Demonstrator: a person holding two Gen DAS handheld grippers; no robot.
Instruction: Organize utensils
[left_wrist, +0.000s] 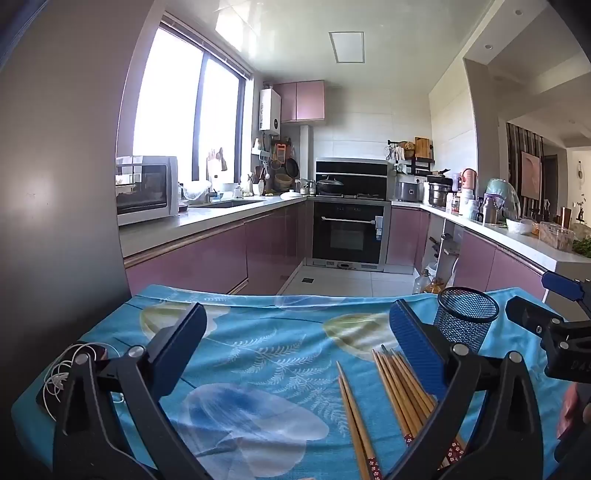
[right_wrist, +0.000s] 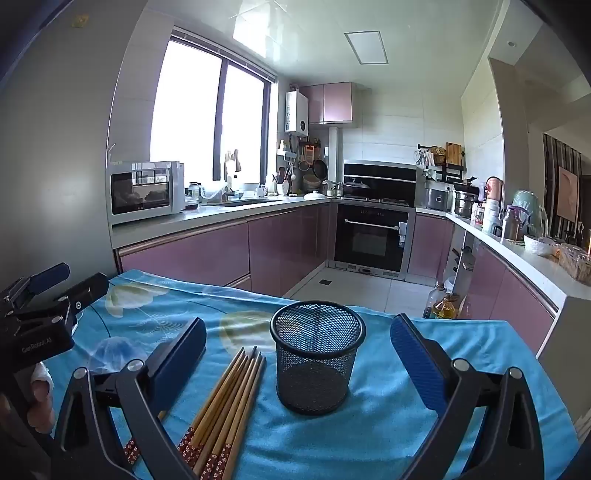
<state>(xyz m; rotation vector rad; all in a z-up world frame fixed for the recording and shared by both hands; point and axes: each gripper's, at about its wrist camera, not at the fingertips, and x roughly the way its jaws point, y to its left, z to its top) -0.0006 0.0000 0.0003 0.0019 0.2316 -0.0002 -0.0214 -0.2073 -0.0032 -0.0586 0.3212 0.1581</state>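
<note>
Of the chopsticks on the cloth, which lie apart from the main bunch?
The pair of chopsticks lying alone, on the side away from the mesh cup. The bundle of chopsticks lies packed together beside the cup.

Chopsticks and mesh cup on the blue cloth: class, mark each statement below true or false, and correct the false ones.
1. The black mesh cup stands upright and holds nothing. True.
2. All the chopsticks are already in the cup. False: they lie on the blue cloth beside it.
3. The right tool is open, gripping nothing. True.
4. The left tool is shut on a chopstick. False: it is open and holds nothing.
5. One pair of chopsticks lies apart from the main bundle. True.
</note>
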